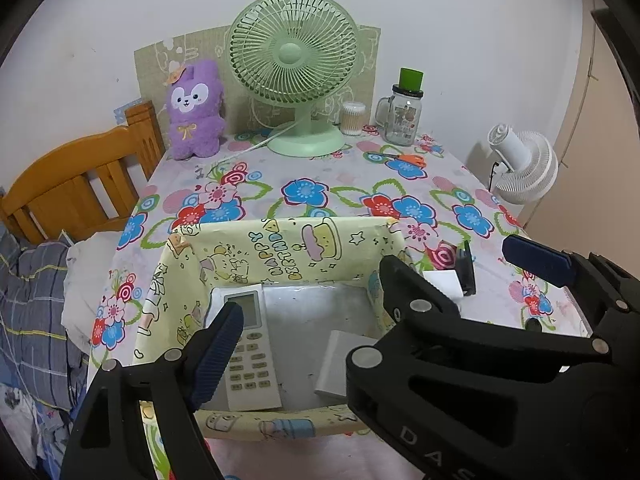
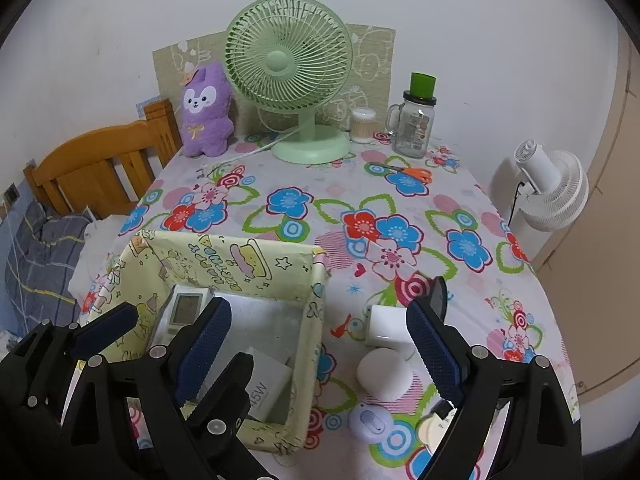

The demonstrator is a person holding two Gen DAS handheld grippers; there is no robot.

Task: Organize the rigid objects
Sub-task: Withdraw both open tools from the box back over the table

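Both my grippers hang empty over the table, jaws spread wide.

My left gripper [image 1: 308,312] points down into the yellow cartoon-print paper box [image 2: 316,312], where the long white remote control [image 1: 250,356] and flat white carton [image 2: 266,388] lie. My right gripper [image 2: 320,356] straddles the box's right wall and the round white puck [image 2: 384,374] beside it on the cloth: probably light, hard and smooth, so I'd pinch across its sides.

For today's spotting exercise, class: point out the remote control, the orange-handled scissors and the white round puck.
remote control [image 1: 249,350]: left wrist view, on its button pad.
orange-handled scissors [image 2: 418,174]: right wrist view, on the orange handles.
white round puck [image 2: 384,372]: right wrist view, on its top face.
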